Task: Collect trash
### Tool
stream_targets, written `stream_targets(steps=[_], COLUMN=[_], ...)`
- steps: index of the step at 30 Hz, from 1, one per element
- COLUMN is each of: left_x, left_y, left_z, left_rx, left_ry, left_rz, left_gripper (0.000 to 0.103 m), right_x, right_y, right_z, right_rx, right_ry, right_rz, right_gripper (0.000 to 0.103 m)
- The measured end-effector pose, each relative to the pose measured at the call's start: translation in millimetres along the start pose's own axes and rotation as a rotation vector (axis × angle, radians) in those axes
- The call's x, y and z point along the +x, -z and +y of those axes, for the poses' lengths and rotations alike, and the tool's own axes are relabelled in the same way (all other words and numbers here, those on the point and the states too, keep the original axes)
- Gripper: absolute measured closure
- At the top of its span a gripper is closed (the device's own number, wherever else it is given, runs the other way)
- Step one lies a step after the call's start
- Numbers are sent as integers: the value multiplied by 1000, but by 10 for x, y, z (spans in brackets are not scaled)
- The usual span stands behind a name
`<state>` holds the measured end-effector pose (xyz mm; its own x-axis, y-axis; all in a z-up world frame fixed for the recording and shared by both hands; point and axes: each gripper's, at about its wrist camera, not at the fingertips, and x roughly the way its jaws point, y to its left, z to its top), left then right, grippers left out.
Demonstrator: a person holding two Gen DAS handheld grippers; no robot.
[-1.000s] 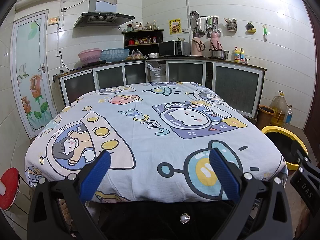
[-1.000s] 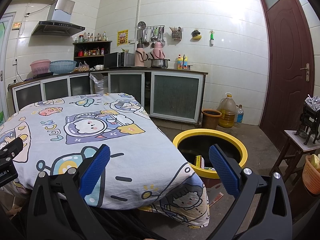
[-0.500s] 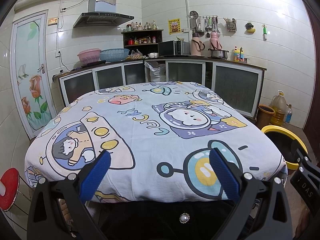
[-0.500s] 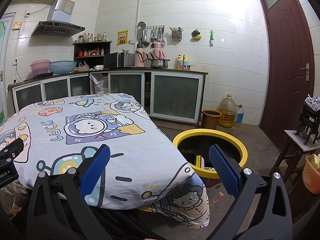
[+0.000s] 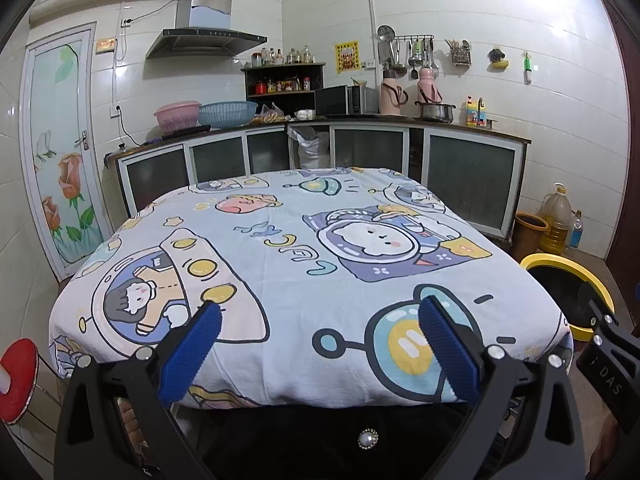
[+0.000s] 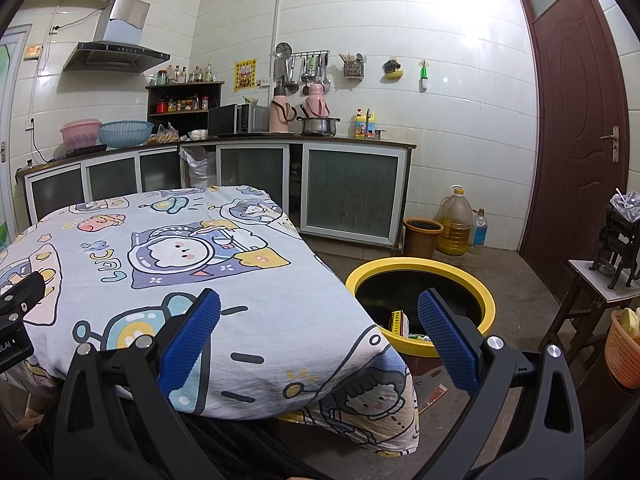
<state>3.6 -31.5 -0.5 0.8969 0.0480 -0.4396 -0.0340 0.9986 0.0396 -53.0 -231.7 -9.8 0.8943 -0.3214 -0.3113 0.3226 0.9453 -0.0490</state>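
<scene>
The trash sits in the yellow-rimmed black bin (image 6: 420, 280) on the floor just beside the table's right corner: a yellow carton (image 6: 397, 320) standing on end and some pale and green scraps, partly hidden behind a finger. The cartoon-print tablecloth (image 5: 304, 272) covers the table. Both the left gripper (image 5: 318, 344) and the right gripper (image 6: 318, 336) have their blue-padded fingers spread wide, holding nothing. A brown pot (image 6: 422, 236) stands by an oil jug (image 6: 454, 226)
</scene>
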Motion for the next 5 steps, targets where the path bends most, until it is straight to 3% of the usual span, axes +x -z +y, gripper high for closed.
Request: stream_targets(steps=[5], left_x=[20], left_y=[-8], left_z=[8], left_rx=[0], left_ry=[-7], left_rz=[5], left_gripper=[8], right_x=[0], right_y=[0], right_z=[1], right_rx=[-1], right_ry=[0], right_rz=[0], right_gripper=[8])
